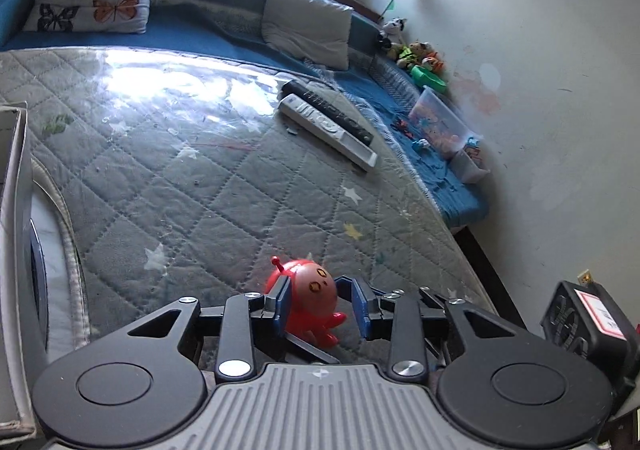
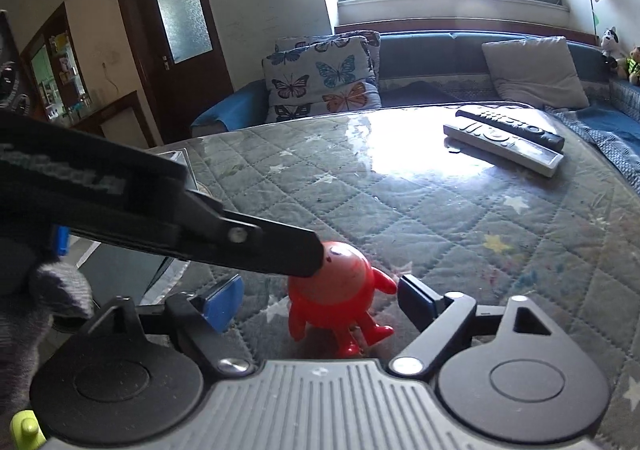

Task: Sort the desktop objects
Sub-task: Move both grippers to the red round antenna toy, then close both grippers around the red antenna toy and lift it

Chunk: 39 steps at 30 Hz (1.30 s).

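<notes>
A small red round toy figure (image 1: 316, 286) with a painted face and an antenna stands on the quilted grey table top (image 1: 200, 177) near its front edge. In the left wrist view my left gripper (image 1: 322, 304) straddles it: the left pad lies against the toy's side, the right pad stands clear of it, so it is open. In the right wrist view the same toy (image 2: 336, 286) stands between the spread blue pads of my right gripper (image 2: 320, 302), which is open and does not press on it. A black finger (image 2: 280, 250) of the left gripper reaches over the toy's head.
A white remote (image 1: 328, 129) and a black remote (image 1: 332, 107) lie side by side at the table's far right. A grey box (image 1: 12, 209) stands at the left edge. Behind are a blue sofa with pillows (image 2: 324, 85), a clear toy bin (image 1: 440, 121) and a black device (image 1: 588, 322).
</notes>
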### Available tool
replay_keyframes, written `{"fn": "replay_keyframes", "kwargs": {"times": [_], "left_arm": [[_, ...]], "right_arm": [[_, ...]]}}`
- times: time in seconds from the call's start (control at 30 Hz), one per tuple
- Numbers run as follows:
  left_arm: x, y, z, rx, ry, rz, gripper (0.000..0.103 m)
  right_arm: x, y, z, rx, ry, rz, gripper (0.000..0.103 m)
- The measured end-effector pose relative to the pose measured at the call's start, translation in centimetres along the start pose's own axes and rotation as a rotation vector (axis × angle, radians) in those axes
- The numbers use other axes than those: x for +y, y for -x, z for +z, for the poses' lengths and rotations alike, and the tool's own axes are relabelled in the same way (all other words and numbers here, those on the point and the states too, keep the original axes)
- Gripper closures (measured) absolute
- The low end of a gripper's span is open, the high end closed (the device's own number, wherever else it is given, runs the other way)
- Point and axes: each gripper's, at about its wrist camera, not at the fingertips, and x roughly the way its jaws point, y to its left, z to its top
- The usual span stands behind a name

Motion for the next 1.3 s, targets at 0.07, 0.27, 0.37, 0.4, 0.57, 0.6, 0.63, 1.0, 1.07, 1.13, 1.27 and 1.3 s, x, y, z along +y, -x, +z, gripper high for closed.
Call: {"fn": "replay_keyframes", "kwargs": {"times": [0.07, 0.27, 0.37, 0.4, 0.57, 0.6, 0.63, 1.0, 1.07, 1.13, 1.27, 1.3], "left_arm": [[0.2, -0.7, 0.1, 0.003, 0.019, -0.003, 0.066], [0.9, -2.3, 0.1, 0.043, 0.051, 0.012, 0.066], [1.3, -2.5, 0.1, 0.044, 0.072, 0.005, 0.064], [1.5, -2.5, 0.1, 0.040, 0.080, -0.001, 0.065], [1.8, -2.2, -0.1, 0.023, 0.083, -0.014, 0.066], [1.7, -2.1, -0.3, 0.021, 0.078, -0.012, 0.066], [1.7, -2.0, -0.4, 0.023, 0.077, -0.012, 0.066], [2.2, -1.7, 0.8, -0.003, 0.144, -0.002, 0.065], [2.4, -2.0, 0.8, 0.006, 0.155, -0.011, 0.064], [2.6, -2.3, 0.9, 0.007, 0.174, -0.025, 0.064], [2.5, -2.5, 1.2, -0.001, 0.190, -0.032, 0.064], [2.4, -2.5, 1.3, -0.005, 0.188, -0.028, 0.064]], "right_arm": [[-0.1, -0.1, 0.0, 0.002, -0.003, -0.002, 0.018], [-0.5, -0.6, -0.1, 0.022, -0.010, 0.020, 0.023], [-0.4, -0.6, -0.2, 0.017, 0.005, 0.020, 0.025], [-0.5, -0.6, -0.2, 0.016, 0.001, 0.021, 0.026], [-1.2, -0.3, -0.1, 0.014, -0.032, 0.023, 0.040], [-1.2, -0.2, -0.1, 0.014, -0.034, 0.023, 0.042], [-1.2, -0.1, -0.2, 0.015, -0.034, 0.023, 0.043], [-0.9, -0.6, -0.4, 0.038, 0.000, 0.023, 0.044], [-1.2, -0.6, -0.3, 0.039, -0.014, 0.019, 0.044], [-1.5, -0.7, -0.2, 0.038, -0.033, 0.021, 0.044], [-1.7, -1.2, 0.0, 0.038, -0.031, 0.025, 0.043], [-1.6, -1.2, 0.1, 0.039, -0.023, 0.023, 0.043]]}}
